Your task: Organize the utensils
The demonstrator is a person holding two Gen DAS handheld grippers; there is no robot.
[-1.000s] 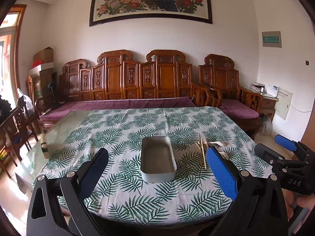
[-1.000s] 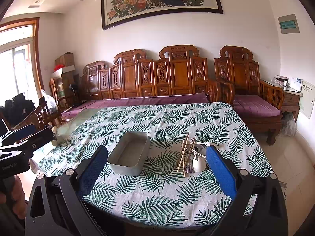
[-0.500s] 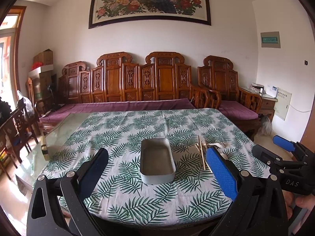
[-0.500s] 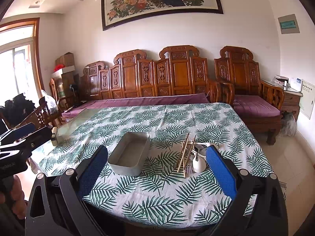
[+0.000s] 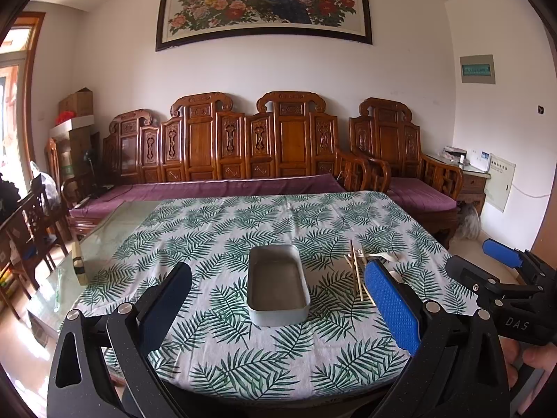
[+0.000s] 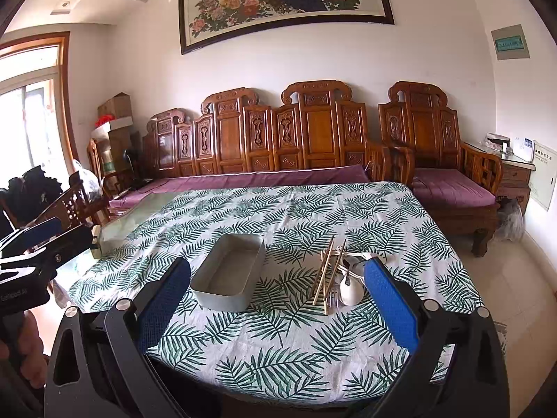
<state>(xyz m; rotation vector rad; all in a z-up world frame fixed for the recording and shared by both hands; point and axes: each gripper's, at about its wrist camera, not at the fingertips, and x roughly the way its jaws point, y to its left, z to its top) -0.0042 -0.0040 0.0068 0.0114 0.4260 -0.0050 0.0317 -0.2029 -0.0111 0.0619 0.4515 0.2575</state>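
A grey rectangular tin [image 5: 277,285] sits empty on the leaf-print tablecloth [image 5: 243,230]; it also shows in the right wrist view [image 6: 229,271]. To its right lies a pile of utensils: wooden chopsticks [image 6: 325,271], a fork [image 6: 333,294] and a white spoon [image 6: 350,289]. The chopsticks [image 5: 357,271] also show in the left wrist view. My left gripper [image 5: 278,299] is open and empty, held back from the table's near edge in line with the tin. My right gripper [image 6: 278,296] is open and empty, also short of the near edge. Each gripper shows at the side of the other's view.
A carved wooden bench with purple cushions [image 5: 216,188] runs behind the table, with an armchair [image 6: 449,188] at the right. Wooden chairs [image 5: 31,216] stand at the left. Bare glass [image 5: 104,230] shows at the table's left edge.
Both grippers have drifted slightly; the table objects have not moved and both grippers stay open.
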